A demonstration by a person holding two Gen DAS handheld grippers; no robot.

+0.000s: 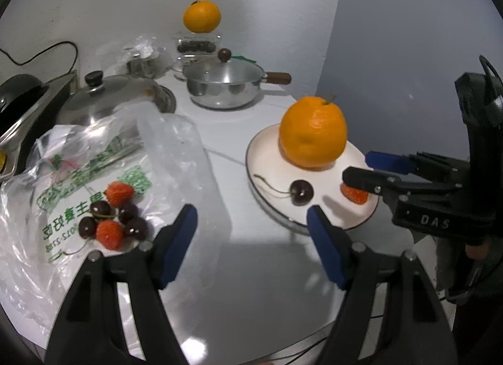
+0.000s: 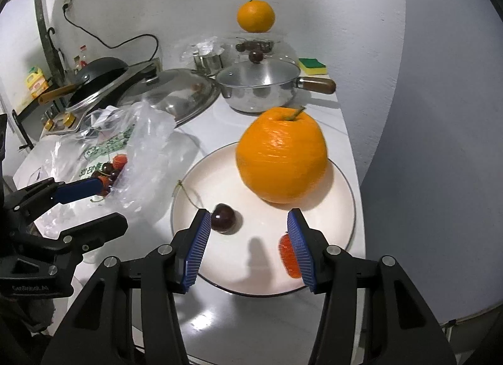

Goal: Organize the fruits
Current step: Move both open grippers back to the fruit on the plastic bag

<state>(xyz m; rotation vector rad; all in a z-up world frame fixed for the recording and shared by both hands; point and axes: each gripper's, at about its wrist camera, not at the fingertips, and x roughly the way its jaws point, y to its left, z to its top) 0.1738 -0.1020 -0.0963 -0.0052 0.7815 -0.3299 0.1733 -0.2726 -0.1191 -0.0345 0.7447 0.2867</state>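
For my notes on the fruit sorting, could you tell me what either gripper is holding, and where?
Nothing: the left gripper and right gripper both stand open and empty.

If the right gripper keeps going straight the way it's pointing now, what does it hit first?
Most likely the bare surface of the white plate, between the cherry and the strawberry. The right gripper is open and empty, angled downward; the big orange lies farther along, though depth is uncertain.
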